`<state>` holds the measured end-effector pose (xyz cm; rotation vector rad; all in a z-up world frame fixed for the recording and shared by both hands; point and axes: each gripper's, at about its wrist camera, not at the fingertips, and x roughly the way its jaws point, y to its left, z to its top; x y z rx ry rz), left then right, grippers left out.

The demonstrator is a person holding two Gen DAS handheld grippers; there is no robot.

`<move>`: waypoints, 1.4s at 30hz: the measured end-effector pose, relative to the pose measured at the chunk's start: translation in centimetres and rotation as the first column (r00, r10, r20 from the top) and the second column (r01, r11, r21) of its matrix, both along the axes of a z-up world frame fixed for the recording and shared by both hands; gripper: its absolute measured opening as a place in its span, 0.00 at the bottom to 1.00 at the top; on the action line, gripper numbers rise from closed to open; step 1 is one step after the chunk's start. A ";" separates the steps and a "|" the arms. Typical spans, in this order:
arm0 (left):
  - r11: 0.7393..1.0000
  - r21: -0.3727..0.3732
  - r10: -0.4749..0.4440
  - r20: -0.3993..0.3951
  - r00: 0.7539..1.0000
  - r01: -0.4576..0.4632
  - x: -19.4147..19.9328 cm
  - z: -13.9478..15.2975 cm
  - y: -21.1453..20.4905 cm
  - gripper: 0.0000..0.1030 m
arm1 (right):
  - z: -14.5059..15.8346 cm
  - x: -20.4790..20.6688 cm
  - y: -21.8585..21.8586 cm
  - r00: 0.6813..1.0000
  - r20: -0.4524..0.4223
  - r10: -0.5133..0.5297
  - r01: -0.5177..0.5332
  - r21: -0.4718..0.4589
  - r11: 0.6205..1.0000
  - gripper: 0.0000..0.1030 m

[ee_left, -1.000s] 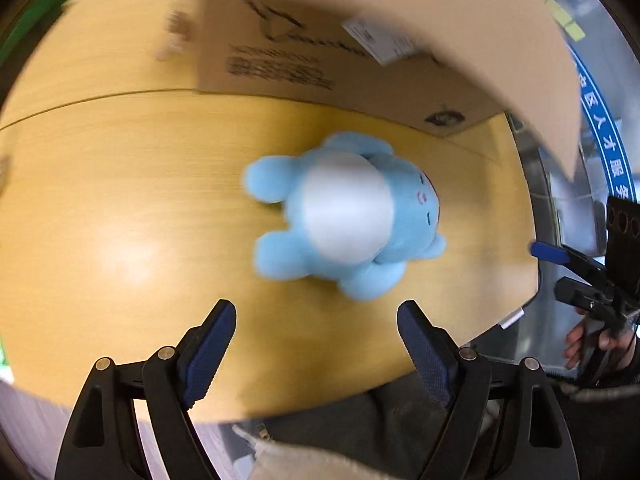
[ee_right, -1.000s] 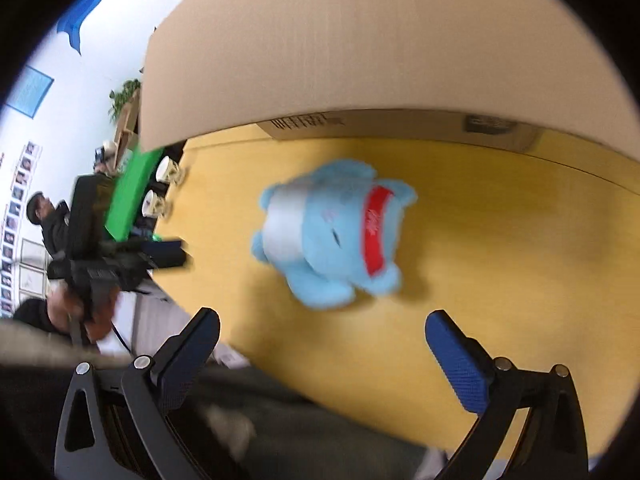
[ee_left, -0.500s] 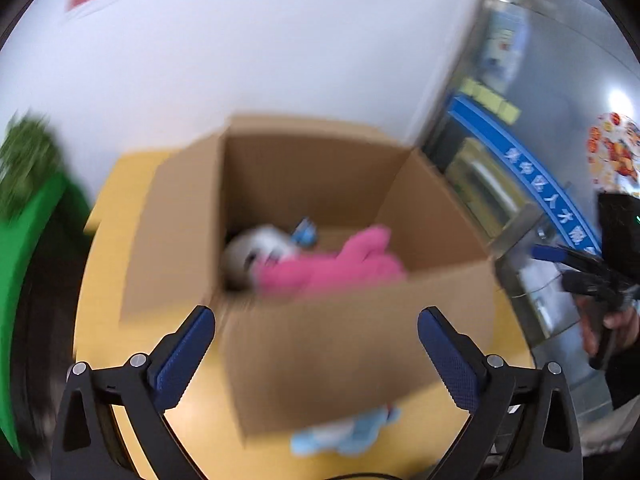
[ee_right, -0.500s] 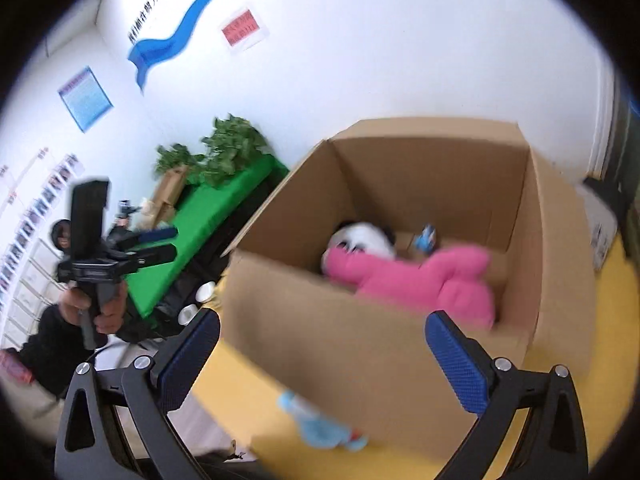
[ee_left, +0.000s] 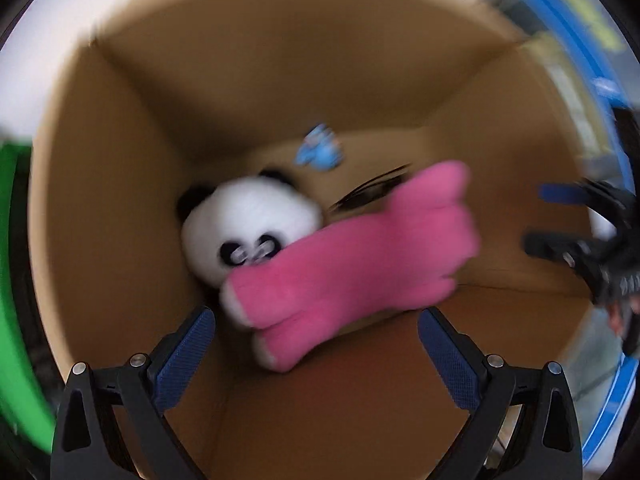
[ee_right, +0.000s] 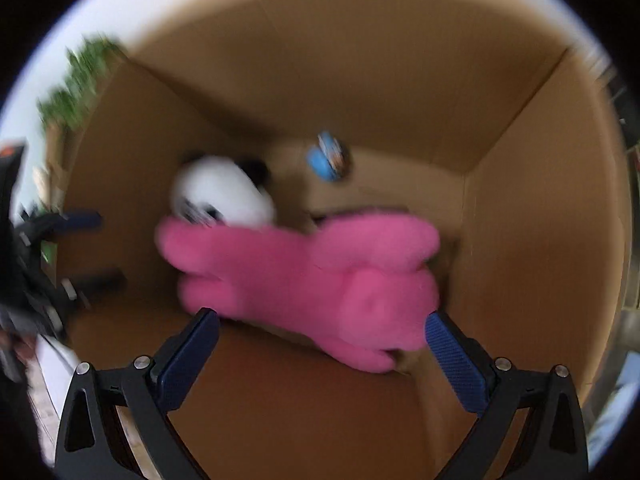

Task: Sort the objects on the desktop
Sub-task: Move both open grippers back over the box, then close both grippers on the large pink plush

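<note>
1. Cardboard fills both wrist views: an open cardboard box [ee_left: 120,208] is seen from above, its brown walls [ee_right: 540,208] rising around the contents.
2. A pink plush toy [ee_left: 352,264] lies inside the box, stretched across the floor from lower left to upper right in the left wrist view; in the right wrist view the same toy [ee_right: 320,276] spreads across the middle.
3. A panda plush [ee_left: 248,228] sits behind the pink one, against the left wall, its face partly covered by the pink toy; the right wrist view shows its white head [ee_right: 224,196] just above the pink toy.
4. A small blue object [ee_left: 320,152] rests farther back on the box floor, apart from both plush toys [ee_right: 328,156]; blur hides what it is.
5. The left tool [ee_left: 316,340] hangs above the box opening with its blue pads spread wide and nothing between them.
6. The right tool [ee_right: 320,344] likewise stands wide apart and empty, its pads framing the near end of the pink toy without a visible grip.
7. Both views are motion-blurred.
8. A green plant [ee_right: 76,88] shows beyond the box rim at upper left in the right wrist view.
</note>
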<state>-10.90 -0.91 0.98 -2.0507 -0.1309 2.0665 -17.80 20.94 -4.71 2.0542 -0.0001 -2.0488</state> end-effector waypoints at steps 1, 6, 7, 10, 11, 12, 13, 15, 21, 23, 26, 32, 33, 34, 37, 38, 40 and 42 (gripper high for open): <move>1.000 -0.013 0.015 0.043 0.999 -0.014 -0.6 -1.7 -0.3 0.99 | -1.6 -0.2 -0.2 0.999 0.021 0.040 -0.041 0.043 0.998 1.00; 0.997 -0.063 -0.039 0.183 0.982 0.051 -1.6 -7.6 0.6 0.99 | -8.7 -1.3 -0.7 0.981 0.139 0.138 -0.149 0.069 0.986 1.00; 0.996 -0.068 -0.039 0.198 0.979 0.053 -1.8 -8.3 0.8 0.99 | -10.0 -1.4 -0.7 0.977 0.161 0.142 -0.153 0.062 0.986 1.00; 0.998 -0.056 -0.028 0.230 0.973 0.041 -1.7 -9.5 0.9 0.99 | -13.1 -1.7 -0.8 0.968 0.199 0.153 -0.169 0.065 0.984 1.00; 0.998 -0.052 -0.024 0.240 0.970 0.038 -1.7 -9.9 0.9 0.99 | -13.8 -1.8 -0.7 0.969 0.198 0.149 -0.163 0.059 0.985 0.99; 0.998 -0.048 -0.021 0.251 0.968 0.034 -1.6 -10.3 0.9 0.99 | -14.5 -1.9 -0.6 0.970 0.196 0.145 -0.158 0.053 0.986 0.99; 0.999 -0.044 -0.017 0.261 0.965 0.030 -1.6 -10.7 0.9 0.99 | -15.1 -2.1 -0.5 0.972 0.191 0.136 -0.147 0.044 0.988 0.99; 0.999 -0.036 -0.010 0.282 0.959 0.021 -1.6 -11.5 1.0 1.00 | -15.9 -2.5 0.0 0.980 0.179 0.092 -0.094 0.003 0.996 1.00; 1.000 -0.014 0.009 0.344 0.939 -0.004 -1.4 -13.9 1.2 1.00 | -16.7 -3.8 3.9 0.959 0.205 -0.195 0.240 -0.227 0.944 1.00; 1.000 -0.007 0.014 0.364 0.931 -0.013 -1.4 -14.7 1.2 0.93 | -17.9 -3.4 4.6 0.940 0.246 -0.237 0.295 -0.233 0.927 0.98; 1.000 0.000 -0.009 0.362 0.932 0.009 -0.9 -14.4 1.7 0.81 | -18.5 -2.5 4.6 0.942 0.254 -0.220 0.280 -0.233 0.931 0.81; 0.999 0.019 -0.033 0.320 0.947 0.029 0.1 -11.6 2.3 0.47 | -16.1 -1.0 4.6 0.960 0.193 -0.204 0.251 -0.264 0.932 0.45; 0.999 0.022 -0.036 0.306 0.951 0.031 0.4 -10.8 2.4 0.41 | -15.2 -0.6 4.5 0.965 0.172 -0.195 0.236 -0.261 0.936 0.32; 0.999 0.024 -0.037 0.289 0.957 0.031 0.6 -9.7 2.5 0.37 | -14.1 -0.2 4.3 0.972 0.145 -0.185 0.218 -0.258 0.941 0.27; 0.998 0.053 -0.040 0.246 0.968 0.028 0.9 -6.5 2.3 0.27 | -10.8 1.0 4.3 0.983 0.076 -0.169 0.183 -0.258 0.949 0.24; 0.997 0.068 -0.048 0.230 0.972 0.033 1.2 -5.4 2.4 0.27 | -9.8 1.4 4.6 0.984 0.057 -0.169 0.178 -0.261 0.949 0.23; 0.996 0.082 -0.056 0.202 0.978 0.040 1.9 -4.1 2.4 0.26 | -7.8 2.1 5.1 0.985 0.019 -0.170 0.169 -0.268 0.949 0.22; 0.996 0.090 -0.047 0.191 0.980 0.030 2.6 -3.1 2.1 0.25 | -5.8 2.9 5.7 0.984 -0.023 -0.174 0.161 -0.278 0.947 0.22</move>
